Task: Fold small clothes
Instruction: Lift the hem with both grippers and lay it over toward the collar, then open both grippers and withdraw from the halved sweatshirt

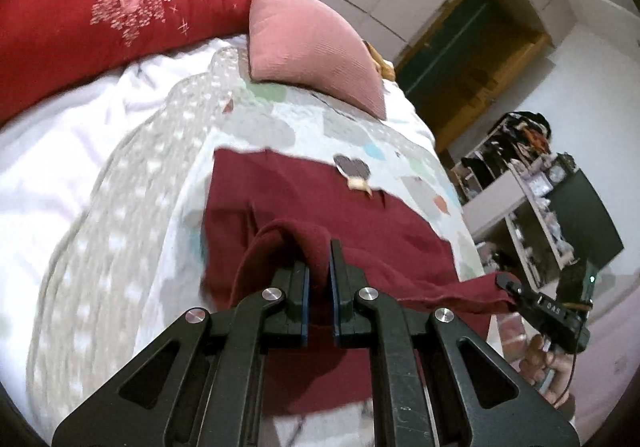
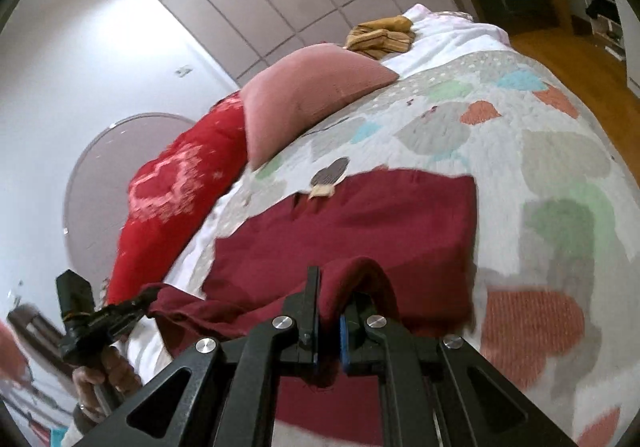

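A dark red garment lies spread on the patterned quilt, with a small tag near its far edge. My left gripper is shut on a bunched near corner of it, lifted off the bed. My right gripper is shut on the other near corner, the cloth pinched between its blue pads. The near hem stretches taut between the two. In the left wrist view the right gripper shows at the right, held by a hand. The left gripper shows at the lower left of the right wrist view.
A pink cushion and a red embroidered pillow lie at the head of the bed. Folded mustard-yellow cloth sits beyond the cushion. The quilt drops to a wooden floor on the right. Cluttered shelves stand beside the bed.
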A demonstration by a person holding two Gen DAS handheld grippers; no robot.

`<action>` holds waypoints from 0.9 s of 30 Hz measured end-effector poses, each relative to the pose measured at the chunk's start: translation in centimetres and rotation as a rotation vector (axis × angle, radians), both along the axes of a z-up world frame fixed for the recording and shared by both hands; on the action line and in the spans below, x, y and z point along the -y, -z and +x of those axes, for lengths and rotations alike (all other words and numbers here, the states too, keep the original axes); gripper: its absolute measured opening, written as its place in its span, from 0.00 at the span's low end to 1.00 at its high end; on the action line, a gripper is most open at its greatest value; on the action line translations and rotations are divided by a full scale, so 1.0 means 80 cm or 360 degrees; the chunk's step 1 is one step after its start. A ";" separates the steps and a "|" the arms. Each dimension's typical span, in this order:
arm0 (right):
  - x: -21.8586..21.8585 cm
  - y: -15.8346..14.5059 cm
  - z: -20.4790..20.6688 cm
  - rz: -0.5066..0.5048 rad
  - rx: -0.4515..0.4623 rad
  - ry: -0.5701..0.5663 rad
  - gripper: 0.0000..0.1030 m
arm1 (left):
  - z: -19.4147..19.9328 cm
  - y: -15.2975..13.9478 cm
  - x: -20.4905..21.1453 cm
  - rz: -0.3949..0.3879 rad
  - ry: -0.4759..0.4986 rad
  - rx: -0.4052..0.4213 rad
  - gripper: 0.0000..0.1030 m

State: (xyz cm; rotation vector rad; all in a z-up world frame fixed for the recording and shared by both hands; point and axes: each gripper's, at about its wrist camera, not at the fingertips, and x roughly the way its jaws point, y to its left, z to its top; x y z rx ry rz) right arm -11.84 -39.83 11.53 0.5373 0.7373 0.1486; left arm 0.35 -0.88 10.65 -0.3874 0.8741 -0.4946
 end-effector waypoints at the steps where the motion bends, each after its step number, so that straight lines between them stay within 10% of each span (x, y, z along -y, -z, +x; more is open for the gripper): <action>1: 0.003 0.003 0.018 -0.0007 -0.0006 0.0010 0.06 | 0.014 0.002 0.006 0.0024 -0.0005 0.0006 0.06; 14: 0.067 0.059 0.156 0.0176 -0.0167 0.0170 0.08 | 0.141 0.057 0.044 0.0067 -0.0035 -0.0161 0.10; 17: 0.089 0.063 0.166 0.0329 -0.0107 0.0240 0.35 | 0.157 0.066 0.038 0.0044 -0.0017 -0.0264 0.15; 20: 0.107 0.056 0.157 0.0391 -0.0059 0.0371 0.45 | 0.152 0.059 0.032 0.0055 0.0015 -0.0266 0.24; 23: 0.108 0.043 0.136 0.0317 -0.0036 0.0381 0.45 | 0.136 0.037 0.025 0.0134 -0.0033 -0.0157 0.66; 27: 0.071 0.026 0.126 0.0015 -0.0044 0.0243 0.45 | 0.125 0.015 0.009 0.0030 -0.0130 -0.0015 0.77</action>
